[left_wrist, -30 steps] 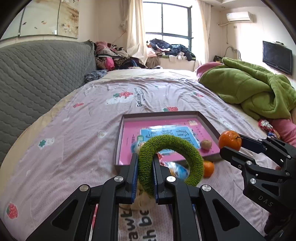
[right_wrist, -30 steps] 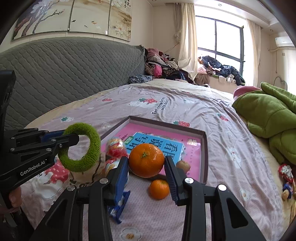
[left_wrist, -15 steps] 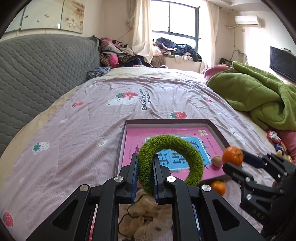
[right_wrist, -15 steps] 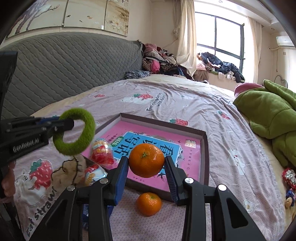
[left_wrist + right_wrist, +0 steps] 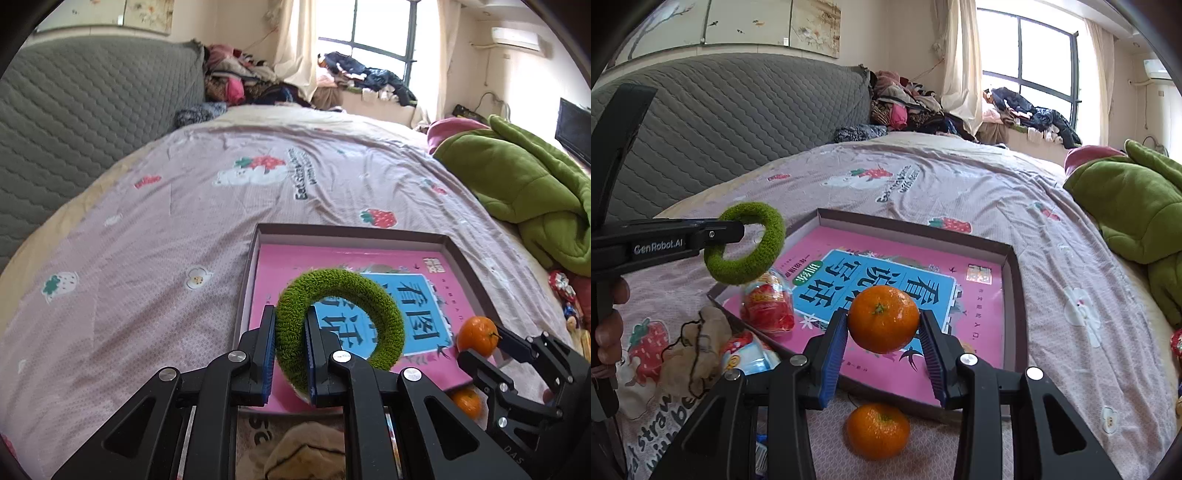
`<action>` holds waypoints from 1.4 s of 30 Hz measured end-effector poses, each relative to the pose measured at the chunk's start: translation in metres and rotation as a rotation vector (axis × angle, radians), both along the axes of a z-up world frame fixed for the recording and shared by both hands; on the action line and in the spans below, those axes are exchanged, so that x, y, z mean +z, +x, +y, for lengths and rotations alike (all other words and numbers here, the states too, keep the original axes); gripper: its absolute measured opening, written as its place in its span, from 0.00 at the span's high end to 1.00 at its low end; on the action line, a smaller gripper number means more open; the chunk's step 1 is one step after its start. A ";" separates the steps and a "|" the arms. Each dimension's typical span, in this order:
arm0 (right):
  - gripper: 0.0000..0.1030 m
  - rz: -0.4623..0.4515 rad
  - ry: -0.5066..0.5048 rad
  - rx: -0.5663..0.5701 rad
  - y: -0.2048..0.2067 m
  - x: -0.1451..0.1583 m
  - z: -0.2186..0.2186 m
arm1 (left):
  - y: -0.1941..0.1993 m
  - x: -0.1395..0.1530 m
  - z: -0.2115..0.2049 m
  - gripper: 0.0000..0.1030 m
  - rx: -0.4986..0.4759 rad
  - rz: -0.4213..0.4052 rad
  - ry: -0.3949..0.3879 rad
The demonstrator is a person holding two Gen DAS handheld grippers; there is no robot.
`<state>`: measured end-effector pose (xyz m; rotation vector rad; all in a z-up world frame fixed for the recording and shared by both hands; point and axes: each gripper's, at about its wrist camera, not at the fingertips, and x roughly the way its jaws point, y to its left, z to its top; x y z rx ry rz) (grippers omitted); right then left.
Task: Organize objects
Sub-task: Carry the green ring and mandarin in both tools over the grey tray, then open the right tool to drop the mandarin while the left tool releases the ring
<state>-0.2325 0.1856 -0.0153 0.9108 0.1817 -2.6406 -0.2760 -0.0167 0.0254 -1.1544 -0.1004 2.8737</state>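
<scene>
My left gripper (image 5: 290, 338) is shut on a fuzzy green ring (image 5: 373, 291), which hangs over the near left part of a shallow brown box (image 5: 351, 232) holding a pink and blue book (image 5: 417, 317). In the right wrist view the same green ring (image 5: 753, 258) and left gripper (image 5: 733, 230) hover at the box's left corner. My right gripper (image 5: 883, 334) is shut on an orange tangerine (image 5: 882, 317) above the book's near edge (image 5: 886, 380). A second tangerine (image 5: 878, 430) lies on the bedspread below it, just outside the box (image 5: 1015, 295).
A red snack packet (image 5: 768, 304) rests in the box's left corner; a blue-white packet (image 5: 748, 354) and a beige cloth (image 5: 690, 354) lie beside it. A green blanket (image 5: 524, 192) piles up on the right. Grey headboard (image 5: 720, 122) at left, clothes heap by the window.
Both grippers have moved forward and lower toward the box. The ring now hangs over the book, and the held tangerine is over the book's near edge.
</scene>
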 end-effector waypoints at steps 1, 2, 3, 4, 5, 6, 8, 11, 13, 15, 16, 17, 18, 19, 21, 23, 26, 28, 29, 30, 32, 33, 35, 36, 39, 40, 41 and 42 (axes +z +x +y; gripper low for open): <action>0.61 -0.002 0.000 -0.002 -0.002 -0.002 0.000 | -0.005 -0.003 -0.002 0.87 0.006 -0.011 0.009; 0.61 -0.008 0.000 -0.002 -0.004 -0.005 0.000 | -0.009 -0.006 -0.003 0.87 0.006 -0.021 0.013; 0.61 -0.012 0.001 -0.003 -0.006 -0.006 -0.001 | -0.013 -0.009 -0.004 0.86 0.008 -0.033 0.017; 0.61 -0.017 0.002 -0.004 -0.007 -0.009 -0.001 | -0.015 -0.011 -0.005 0.86 0.014 -0.040 0.022; 0.61 -0.023 0.003 -0.006 -0.009 -0.011 -0.001 | -0.018 -0.013 -0.005 0.86 0.015 -0.048 0.028; 0.61 -0.028 0.005 -0.006 -0.010 -0.013 -0.001 | -0.020 -0.015 -0.006 0.86 0.014 -0.052 0.029; 0.61 -0.040 0.007 -0.011 -0.014 -0.017 -0.001 | -0.024 -0.017 -0.006 0.86 0.019 -0.052 0.018; 0.61 -0.065 0.011 -0.018 -0.019 -0.024 0.000 | -0.030 -0.020 -0.008 0.86 0.022 -0.060 0.017; 0.61 -0.078 0.013 -0.023 -0.022 -0.028 0.000 | -0.035 -0.022 -0.008 0.85 0.023 -0.069 0.015; 0.61 -0.087 0.014 -0.026 -0.023 -0.031 0.001 | -0.041 -0.024 -0.009 0.85 0.029 -0.076 0.012; 0.61 -0.090 0.014 -0.029 -0.023 -0.032 0.001 | -0.045 -0.025 -0.009 0.85 0.032 -0.079 0.011; 0.61 -0.091 0.013 -0.030 -0.023 -0.032 0.001 | -0.048 -0.025 -0.009 0.85 0.035 -0.082 0.008; 0.61 -0.093 0.011 -0.030 -0.023 -0.033 0.001 | -0.050 -0.026 -0.009 0.85 0.037 -0.085 0.005; 0.61 -0.093 0.011 -0.031 -0.023 -0.033 0.002 | -0.053 -0.027 -0.009 0.85 0.042 -0.089 0.001; 0.61 -0.095 0.010 -0.029 -0.024 -0.033 0.002 | -0.059 -0.029 -0.008 0.85 0.039 -0.097 -0.005; 0.61 -0.100 0.013 -0.025 -0.024 -0.034 0.000 | -0.065 -0.032 -0.007 0.85 0.039 -0.106 -0.008; 0.61 -0.107 0.020 -0.025 -0.025 -0.037 -0.001 | -0.071 -0.035 -0.005 0.85 0.038 -0.118 -0.016; 0.61 -0.106 0.021 -0.028 -0.025 -0.037 -0.001 | -0.074 -0.037 -0.004 0.85 0.039 -0.122 -0.024; 0.61 -0.108 0.020 -0.028 -0.026 -0.037 -0.001 | -0.075 -0.038 -0.003 0.85 0.036 -0.124 -0.025; 0.61 -0.108 0.019 -0.028 -0.026 -0.037 -0.001 | -0.076 -0.038 -0.003 0.85 0.032 -0.127 -0.023; 0.61 -0.110 0.018 -0.030 -0.026 -0.037 -0.001 | -0.079 -0.040 -0.003 0.85 0.033 -0.134 -0.019; 0.61 -0.111 0.019 -0.032 -0.027 -0.037 0.000 | -0.079 -0.040 -0.003 0.85 0.033 -0.136 -0.016; 0.61 -0.111 0.020 -0.036 -0.026 -0.037 -0.001 | -0.080 -0.041 -0.004 0.85 0.035 -0.139 -0.015; 0.61 -0.112 0.022 -0.038 -0.026 -0.037 0.000 | -0.081 -0.041 -0.004 0.84 0.034 -0.143 -0.013; 0.61 -0.103 0.022 -0.040 -0.026 -0.036 0.000 | -0.082 -0.042 -0.006 0.83 0.038 -0.149 -0.011; 0.61 -0.097 0.020 -0.041 -0.026 -0.034 0.000 | -0.083 -0.042 -0.007 0.83 0.039 -0.153 -0.010; 0.61 -0.091 0.017 -0.040 -0.025 -0.033 0.000 | -0.085 -0.042 -0.007 0.83 0.040 -0.158 -0.007; 0.61 -0.086 0.016 -0.039 -0.025 -0.032 0.000 | -0.087 -0.042 -0.007 0.83 0.041 -0.162 -0.006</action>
